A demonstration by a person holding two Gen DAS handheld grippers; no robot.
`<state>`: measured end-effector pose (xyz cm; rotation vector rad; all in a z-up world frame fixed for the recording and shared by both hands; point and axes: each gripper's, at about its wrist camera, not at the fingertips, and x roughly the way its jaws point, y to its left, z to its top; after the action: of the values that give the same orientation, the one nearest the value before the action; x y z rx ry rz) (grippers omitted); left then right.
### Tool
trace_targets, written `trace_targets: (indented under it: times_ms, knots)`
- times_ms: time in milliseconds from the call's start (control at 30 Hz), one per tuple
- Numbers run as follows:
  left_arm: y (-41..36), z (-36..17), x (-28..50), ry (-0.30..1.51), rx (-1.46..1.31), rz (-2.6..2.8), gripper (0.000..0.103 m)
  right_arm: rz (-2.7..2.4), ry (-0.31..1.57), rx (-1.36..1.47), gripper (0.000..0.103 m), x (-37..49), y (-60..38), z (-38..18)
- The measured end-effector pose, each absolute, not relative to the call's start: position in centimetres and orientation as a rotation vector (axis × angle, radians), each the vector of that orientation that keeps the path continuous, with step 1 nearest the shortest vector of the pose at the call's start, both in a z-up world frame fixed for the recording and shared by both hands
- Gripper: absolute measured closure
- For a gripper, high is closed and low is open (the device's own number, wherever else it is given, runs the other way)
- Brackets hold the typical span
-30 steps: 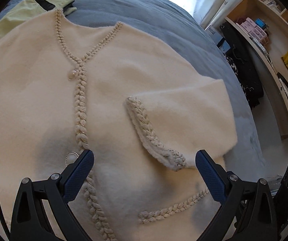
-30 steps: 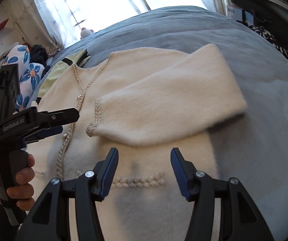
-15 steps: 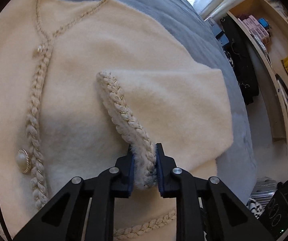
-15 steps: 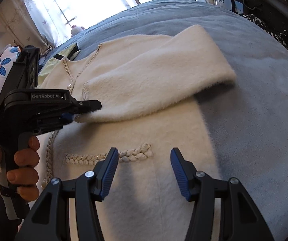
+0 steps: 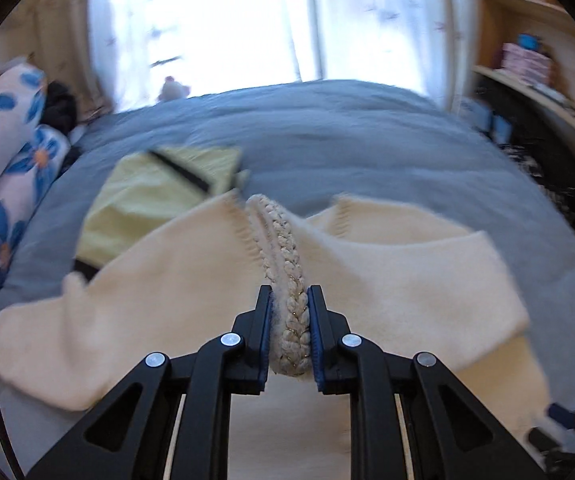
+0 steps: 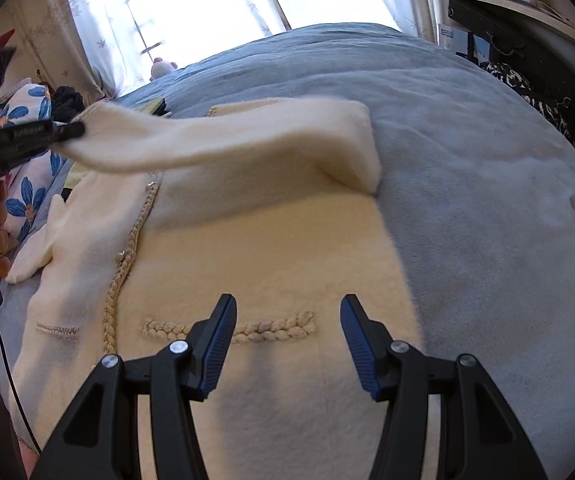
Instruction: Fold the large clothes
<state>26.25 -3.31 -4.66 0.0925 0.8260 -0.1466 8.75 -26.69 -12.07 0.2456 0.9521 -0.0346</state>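
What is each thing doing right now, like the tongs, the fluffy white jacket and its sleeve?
Left tongs: shut on the sleeve cuff.
Right tongs: open, empty, above the jacket.
Sleeve cuff: pinched, lifted off the jacket.
Sleeve: raised, stretched across the jacket.
Cream jacket: lying flat on the bed, front up.
Yellow-green garment: folded, beside the jacket's collar.

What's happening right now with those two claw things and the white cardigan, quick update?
Left gripper shut on braided cuff, sleeve raised off the cream cardigan. Right gripper open, empty, above the hem. Nothing blocking.
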Motion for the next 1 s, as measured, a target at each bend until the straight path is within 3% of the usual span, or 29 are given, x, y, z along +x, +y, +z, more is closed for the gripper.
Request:
trace_targets:
  times_ms: [233, 300, 367, 433, 733, 800, 900, 933, 1000]
  knots:
    - [4.6, -14.3, 28.1, 1.124, -0.072, -0.071, 0.075, -0.012, 1.029, 0.271, 0.049, 10.6, -26.1, -13.6]
    - [6.2, -14.9, 28.0, 1.114, -0.158, -0.082, 0.059, -0.005, 1.013, 0.279, 0.048, 11.3, -26.7, -12.7]
    - [6.6, -14.5, 28.3, 1.09, -0.192, -0.087, 0.042, -0.008, 0.989, 0.29, 0.042, 12.1, -27.4, -11.7]
    - [6.5, -14.2, 28.8, 1.075, -0.197, -0.104, 0.041, -0.022, 0.958, 0.295, 0.035, 13.4, -28.4, -10.6]
    - [3.8, -16.1, 33.1, 1.13, -0.119, -0.214, 0.041, -0.073, 0.992, 0.314, 0.035, 24.7, -34.4, -11.1]
    - [2.9, -16.3, 33.9, 1.132, -0.099, -0.216, 0.046, -0.081, 1.026, 0.331, 0.035, 27.2, -35.7, -12.3]
    - [1.8, -16.5, 34.8, 1.121, -0.054, -0.178, 0.065, -0.119, 1.052, 0.355, 0.035, 30.1, -37.5, -14.1]
    - [1.6, -16.5, 35.1, 1.112, -0.039, -0.171, 0.079, -0.12, 1.068, 0.38, 0.035, 30.9, -38.1, -14.8]
    - [1.1, -16.2, 35.7, 1.098, -0.027, -0.177, 0.085, -0.102, 1.097, 0.431, 0.036, 32.1, -39.0, -16.2]
